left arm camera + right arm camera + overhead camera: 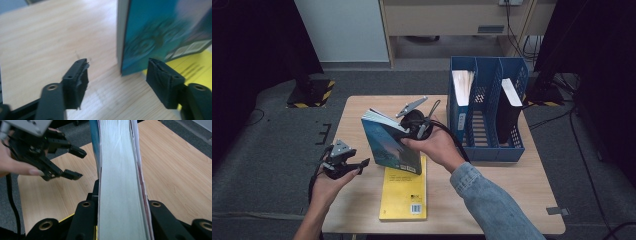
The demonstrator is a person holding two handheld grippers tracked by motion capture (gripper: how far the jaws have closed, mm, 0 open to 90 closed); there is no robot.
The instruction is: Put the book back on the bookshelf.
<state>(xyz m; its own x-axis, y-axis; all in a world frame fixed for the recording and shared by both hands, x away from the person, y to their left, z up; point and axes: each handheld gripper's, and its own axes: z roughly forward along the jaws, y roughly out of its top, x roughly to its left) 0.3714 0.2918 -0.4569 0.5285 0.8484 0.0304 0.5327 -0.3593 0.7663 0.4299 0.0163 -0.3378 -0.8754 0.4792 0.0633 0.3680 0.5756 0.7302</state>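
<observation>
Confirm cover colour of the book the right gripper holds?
Teal-blue cover on the book, clearest in the high view.

Light falls from overhead onto the table [522, 185], leaving its pale wood evenly bright while the floor and corners around it sink into near black. Soft, short shadows sit under the yellow book [404, 192]. In the left gripper view the teal book [160, 35] just beyond the 2 fingertips [163, 75] is smeared by motion blur, its cover print unreadable, and the near fingers are soft too. In the right gripper view the page edges [117, 182] between the fingers glare pale white, sharp near the top, hazier at the bottom.
</observation>
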